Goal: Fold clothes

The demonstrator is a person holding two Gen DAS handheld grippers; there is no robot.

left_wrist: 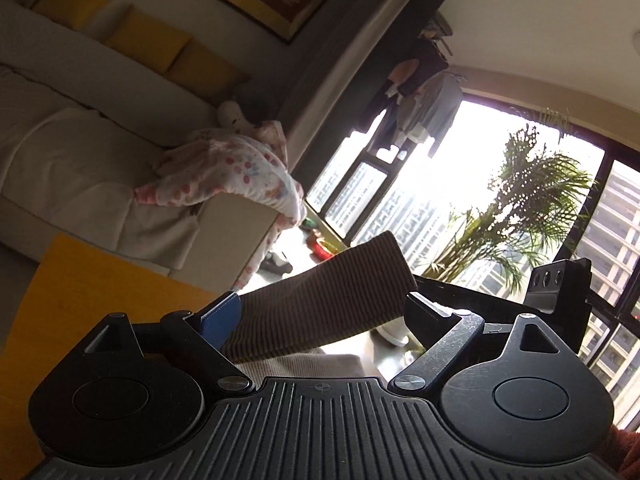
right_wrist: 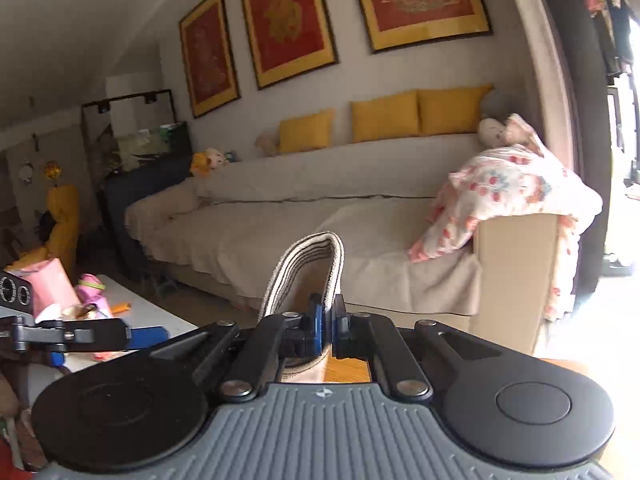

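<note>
Striped cloth (left_wrist: 320, 312) stretches between the wide-spread fingers (left_wrist: 222, 316) of the left gripper (left_wrist: 320, 312), brushing the blue pad at 9 o'clock. Right gripper (right_wrist: 328, 322) fingers are clenched on a folded cloth edge that loops up toward 12 o'clock, above the wooden bench (right_wrist: 348, 370), sofa (right_wrist: 280, 224) beyond.
</note>
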